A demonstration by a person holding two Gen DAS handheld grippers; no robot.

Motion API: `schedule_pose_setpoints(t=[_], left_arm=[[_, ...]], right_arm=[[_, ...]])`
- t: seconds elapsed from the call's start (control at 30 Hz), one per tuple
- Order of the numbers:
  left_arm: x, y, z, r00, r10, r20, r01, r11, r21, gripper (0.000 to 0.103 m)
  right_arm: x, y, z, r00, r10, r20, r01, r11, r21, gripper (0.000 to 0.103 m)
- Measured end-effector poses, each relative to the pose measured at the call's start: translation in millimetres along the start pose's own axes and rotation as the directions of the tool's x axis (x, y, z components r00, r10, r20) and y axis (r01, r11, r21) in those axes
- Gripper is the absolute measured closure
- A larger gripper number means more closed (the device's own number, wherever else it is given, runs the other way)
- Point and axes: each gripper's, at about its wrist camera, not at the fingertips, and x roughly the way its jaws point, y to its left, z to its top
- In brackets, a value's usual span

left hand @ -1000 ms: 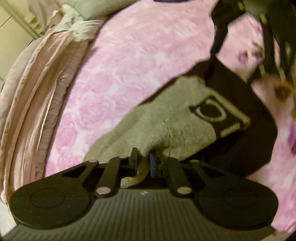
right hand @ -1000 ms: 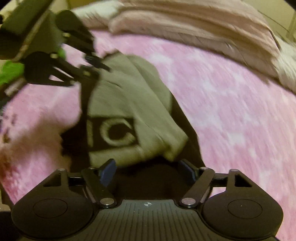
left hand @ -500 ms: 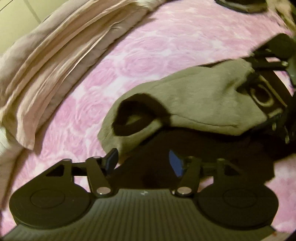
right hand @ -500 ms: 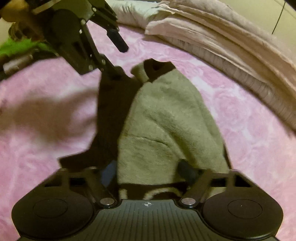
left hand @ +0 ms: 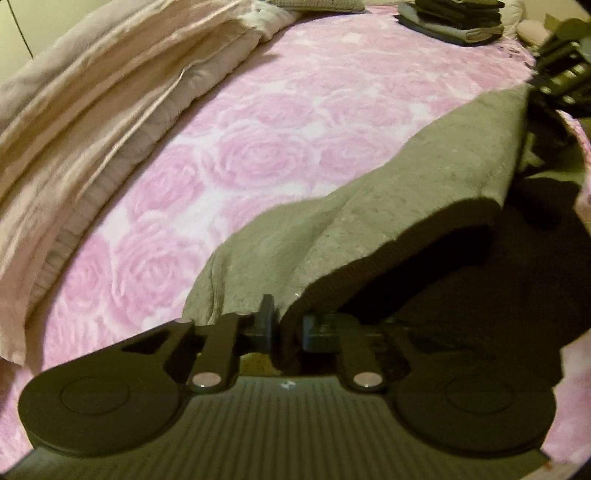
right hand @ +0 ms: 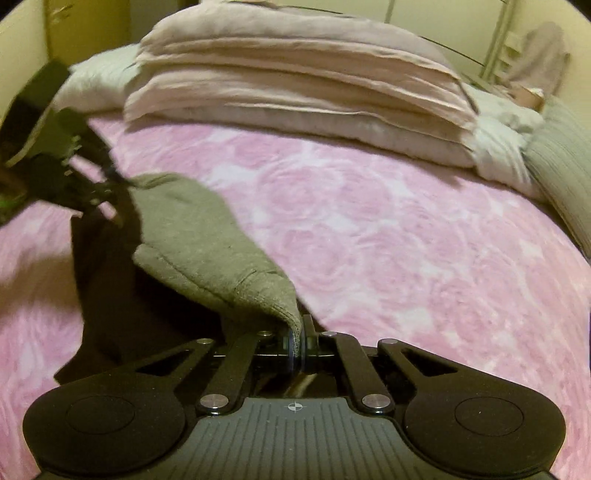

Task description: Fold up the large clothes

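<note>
1. A grey-and-black garment (left hand: 388, 206) is seen lying on a pink rose-patterned bedspread (left hand: 258, 147); in the left wrist view it runs from the lower centre to the upper right of the frame.
2. The left gripper (left hand: 286, 325) has just been closing, and a grey edge of the garment is pinched between its jaws at the lower centre of that view.
3. The right gripper (right hand: 298, 345) has likewise just been closing; a grey corner of the garment (right hand: 207, 240) is nipped between its pressed-together pads at the lower centre of the right wrist view.
4. In the right wrist view the left gripper (right hand: 114, 192) is seen blurred at the left of the frame, at the garment's far end.
5. A folded beige quilt (right hand: 295, 92) is laid across the top of the right wrist view.
6. A stack of folded dark clothes (left hand: 454, 18) is seen at the upper right of the left wrist view.
</note>
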Motion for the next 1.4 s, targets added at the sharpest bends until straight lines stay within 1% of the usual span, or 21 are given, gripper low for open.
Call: schedule_pose_setpoints(t=[0.1,0.17,0.3,0.37,0.43,0.53,0.67,0.8,0.9,0.93,1.0,1.1,1.17,1.2,1.3,1.33,1.4], left_arm=[[-32,-8,16,0.999,0.024,0.020,-0.024,1.000,0.002,0.097],[-57,-14,28,0.998,0.049,0.038,-0.048,0.999,-0.026,0.098],[-102,-29,55,0.993,0.111,0.050,-0.108,0.992,-0.067,0.098],[-123,-39,68,0.987,0.153,0.057,-0.149,0.986,-0.071,0.098],[-146,-48,81,0.975,0.207,0.074,-0.199,0.975,-0.101,0.098],[-191,-59,100,0.950,0.292,0.110,-0.271,0.946,-0.176,0.098],[-257,-82,120,0.907,0.388,0.163,-0.350,0.911,-0.220,0.098],[-322,-113,132,0.857,0.465,0.221,-0.411,0.877,-0.248,0.098],[-370,-143,134,0.817,0.510,0.270,-0.448,0.856,-0.259,0.098],[-384,-153,134,0.805,0.523,0.281,-0.461,0.849,-0.259,0.098],[-414,-174,133,0.773,0.553,0.311,-0.493,0.832,-0.254,0.099],[-462,-201,134,0.728,0.588,0.351,-0.525,0.808,-0.266,0.099],[-494,-215,138,0.696,0.614,0.371,-0.550,0.789,-0.274,0.099],[-509,-221,143,0.681,0.625,0.382,-0.562,0.780,-0.275,0.099],[-548,-240,160,0.625,0.661,0.415,-0.608,0.746,-0.273,0.099],[-557,-242,167,0.616,0.664,0.423,-0.612,0.742,-0.275,0.099],[-569,-246,184,0.603,0.668,0.436,-0.619,0.737,-0.271,0.099]], right_arm=[[-17,-18,20,1.000,0.003,0.027,-0.004,0.999,0.038,0.103],[-31,-28,29,0.999,0.006,0.053,-0.008,0.999,0.044,0.103],[-63,-46,41,0.994,0.038,0.102,-0.043,0.998,0.045,0.103],[-80,-56,46,0.990,0.063,0.128,-0.068,0.997,0.033,0.103],[-100,-63,48,0.984,0.087,0.157,-0.091,0.996,0.016,0.103],[-139,-71,55,0.966,0.128,0.224,-0.126,0.992,-0.025,0.103],[-205,-78,69,0.928,0.163,0.335,-0.150,0.987,-0.064,0.103],[-268,-72,65,0.889,0.174,0.424,-0.156,0.985,-0.077,0.103],[-313,-62,52,0.861,0.178,0.477,-0.160,0.984,-0.079,0.103],[-328,-59,47,0.849,0.185,0.496,-0.164,0.983,-0.086,0.103],[-362,-50,38,0.817,0.198,0.542,-0.158,0.980,-0.119,0.103],[-412,-46,31,0.762,0.210,0.612,-0.144,0.977,-0.156,0.103],[-445,-48,33,0.721,0.218,0.658,-0.139,0.975,-0.170,0.103],[-461,-51,36,0.696,0.220,0.684,-0.130,0.975,-0.182,0.103],[-503,-60,48,0.628,0.227,0.744,-0.103,0.972,-0.210,0.103],[-514,-64,52,0.610,0.230,0.758,-0.099,0.972,-0.215,0.103],[-534,-73,61,0.572,0.236,0.786,-0.089,0.970,-0.226,0.103]])
